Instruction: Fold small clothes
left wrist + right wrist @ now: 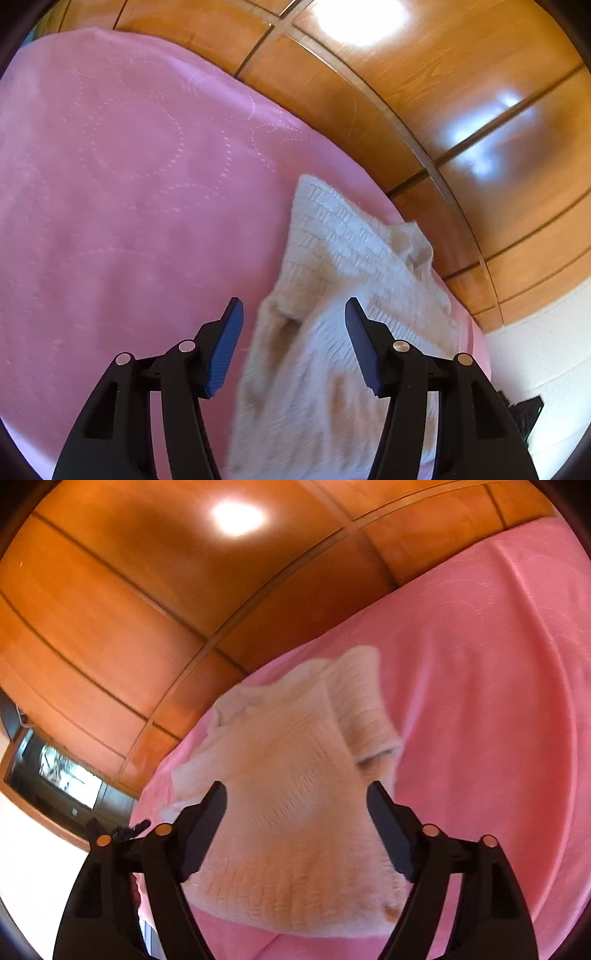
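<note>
Both tongs, left (293, 308) and right (295, 794), open, empty; sweater (295, 812) dropped at twelve o'clock. Likely next: regrip an edge.

A cream knitted sweater (332, 266) of fuzzy, ribbed wool lies on a matt pink quilted bedspread (129, 166) with stitched circles, beside glossy varnished wooden wardrobe panels (461, 92).

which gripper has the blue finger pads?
The left gripper: its pads are blue. The right gripper has plain black ones.
</note>
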`<state>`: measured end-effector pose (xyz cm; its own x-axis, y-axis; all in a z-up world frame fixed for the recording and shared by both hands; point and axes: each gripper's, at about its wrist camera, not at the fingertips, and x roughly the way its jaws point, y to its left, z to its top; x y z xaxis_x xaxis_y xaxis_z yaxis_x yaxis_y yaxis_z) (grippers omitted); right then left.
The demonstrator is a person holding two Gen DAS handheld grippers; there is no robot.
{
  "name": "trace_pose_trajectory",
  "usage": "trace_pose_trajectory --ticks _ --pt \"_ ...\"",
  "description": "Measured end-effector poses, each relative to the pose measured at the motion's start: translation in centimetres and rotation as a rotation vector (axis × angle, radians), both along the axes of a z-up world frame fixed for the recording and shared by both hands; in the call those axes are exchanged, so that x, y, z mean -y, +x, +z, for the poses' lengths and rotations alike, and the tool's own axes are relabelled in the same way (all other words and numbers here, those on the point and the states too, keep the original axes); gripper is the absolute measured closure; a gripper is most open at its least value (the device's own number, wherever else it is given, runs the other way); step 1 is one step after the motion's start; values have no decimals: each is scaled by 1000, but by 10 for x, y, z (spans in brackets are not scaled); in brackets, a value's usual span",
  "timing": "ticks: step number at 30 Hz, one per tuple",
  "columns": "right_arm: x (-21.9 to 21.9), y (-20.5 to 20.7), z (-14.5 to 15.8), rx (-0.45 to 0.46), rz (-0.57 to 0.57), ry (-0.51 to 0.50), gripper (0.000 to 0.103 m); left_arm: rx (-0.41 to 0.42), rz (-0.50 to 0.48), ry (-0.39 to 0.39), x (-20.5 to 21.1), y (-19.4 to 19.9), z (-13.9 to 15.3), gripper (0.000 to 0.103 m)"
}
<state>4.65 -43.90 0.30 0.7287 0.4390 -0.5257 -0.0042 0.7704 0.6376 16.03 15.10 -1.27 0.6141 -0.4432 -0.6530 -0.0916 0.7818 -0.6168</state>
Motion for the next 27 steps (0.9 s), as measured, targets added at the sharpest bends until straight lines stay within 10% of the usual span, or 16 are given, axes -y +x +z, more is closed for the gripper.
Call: trace_pose_trajectory --ticks 8,14,18,27 --pt "-27 -48 -44 -82 111 -220 16 23 -192 85 10 -73 -32 39" --pt "-59 -29 -61 -82 100 -380 37 95 -203 228 46 -78 -30 37" --pt "-67 -29 -54 -79 99 -399 77 84 -244 337 68 -76 -31 79" --pt "-74 -66 -24 -14 115 -347 86 130 -238 294 59 -111 -10 89"
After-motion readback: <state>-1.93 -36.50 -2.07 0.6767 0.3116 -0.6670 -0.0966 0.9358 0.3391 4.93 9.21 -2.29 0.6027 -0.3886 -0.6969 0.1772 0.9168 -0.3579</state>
